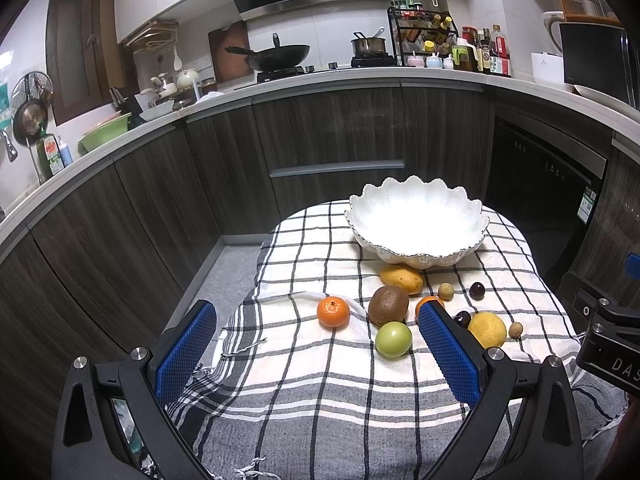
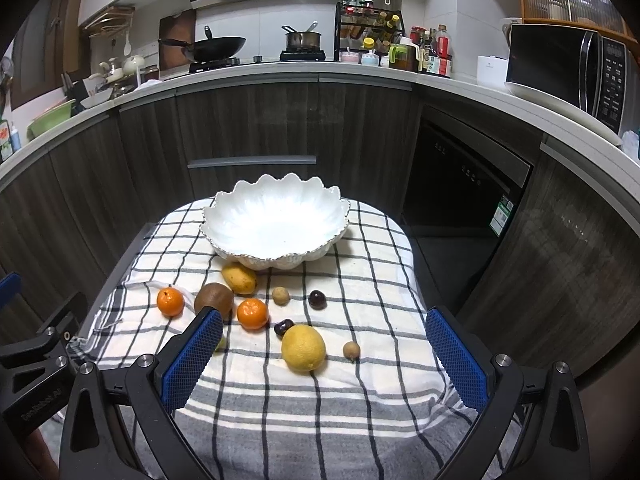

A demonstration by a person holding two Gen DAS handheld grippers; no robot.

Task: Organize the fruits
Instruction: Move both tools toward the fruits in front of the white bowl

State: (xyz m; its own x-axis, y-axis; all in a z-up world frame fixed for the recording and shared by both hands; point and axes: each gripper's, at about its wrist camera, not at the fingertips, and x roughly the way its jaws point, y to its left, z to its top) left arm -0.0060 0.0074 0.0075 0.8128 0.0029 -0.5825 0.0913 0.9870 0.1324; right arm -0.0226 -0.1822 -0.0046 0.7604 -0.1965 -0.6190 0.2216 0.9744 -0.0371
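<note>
A white scalloped bowl stands empty at the far end of a checked cloth. In front of it lie a mango, a kiwi, two tangerines, a green fruit, a lemon, dark cherries and small brown longans. My left gripper is open and empty, near the front of the fruit. My right gripper is open and empty, with the lemon between its fingers' line of sight.
The cloth covers a small table with dark floor on both sides. Dark kitchen cabinets curve behind it, with a dishwasher at the right. The counter carries a wok, a pot, bottles and a microwave.
</note>
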